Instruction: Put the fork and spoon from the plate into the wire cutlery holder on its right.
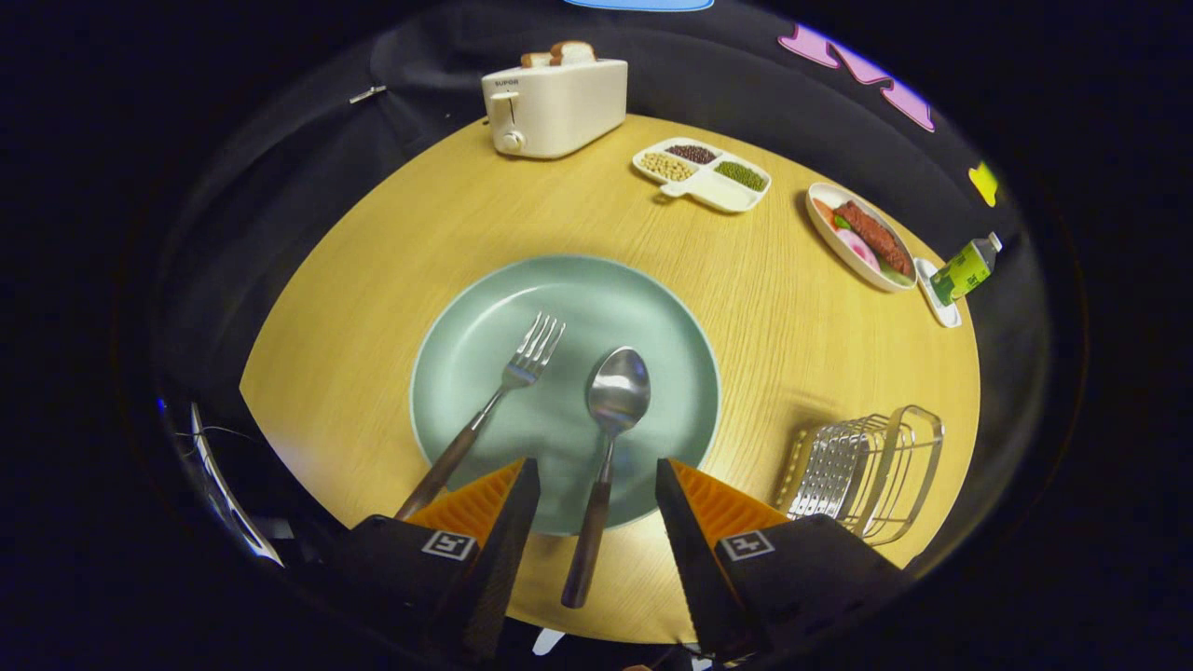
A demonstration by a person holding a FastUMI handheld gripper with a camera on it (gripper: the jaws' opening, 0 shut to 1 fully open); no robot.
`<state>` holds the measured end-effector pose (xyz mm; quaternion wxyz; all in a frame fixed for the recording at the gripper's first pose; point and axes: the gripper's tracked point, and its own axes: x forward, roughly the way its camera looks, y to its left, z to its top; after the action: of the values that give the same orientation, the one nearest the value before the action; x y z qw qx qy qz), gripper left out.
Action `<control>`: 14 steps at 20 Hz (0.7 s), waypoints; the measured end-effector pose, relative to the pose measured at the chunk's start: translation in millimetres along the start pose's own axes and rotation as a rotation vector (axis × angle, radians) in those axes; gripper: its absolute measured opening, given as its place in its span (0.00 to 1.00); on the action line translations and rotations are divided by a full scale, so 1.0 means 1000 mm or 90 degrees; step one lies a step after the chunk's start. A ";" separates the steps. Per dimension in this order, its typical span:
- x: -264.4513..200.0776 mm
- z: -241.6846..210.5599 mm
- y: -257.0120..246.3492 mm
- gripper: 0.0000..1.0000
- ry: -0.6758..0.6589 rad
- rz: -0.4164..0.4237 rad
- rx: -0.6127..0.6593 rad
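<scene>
Your desk (391, 270) is round and wood-grained. The green plate (643, 308) lies just ahead of your jaws, and the wire cutlery holder (862, 471) stands beside your right jaw. Your gripper (596, 485) hangs with jaws spread wide, gripping nothing. The spoon (610, 419) runs between them, handle toward you; the fork (508, 387) angles across the plate, its handle passing outside your left jaw.

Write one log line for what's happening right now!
gripper: open, spoon handle between fingers | fork: on plate | holder: right of plate, nothing visible inside | step: grasp not made
</scene>
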<state>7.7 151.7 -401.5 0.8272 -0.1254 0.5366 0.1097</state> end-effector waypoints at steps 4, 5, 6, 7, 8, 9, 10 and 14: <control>0.015 -0.006 0.002 0.75 0.034 -0.002 -0.001; 0.018 -0.006 0.004 0.73 0.043 0.000 0.003; 0.023 -0.008 0.003 0.68 0.054 -0.003 0.005; 0.025 -0.009 0.000 0.64 0.066 -0.009 0.003; 0.032 -0.010 -0.005 0.59 0.073 -0.023 0.002; 0.034 -0.011 -0.007 0.46 0.082 -0.025 0.004; 0.035 -0.009 -0.006 0.33 0.084 -0.024 0.011; 0.033 -0.004 -0.012 0.13 0.099 -0.020 0.055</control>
<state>21.3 140.5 -432.0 0.7894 -0.1059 0.6014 0.0631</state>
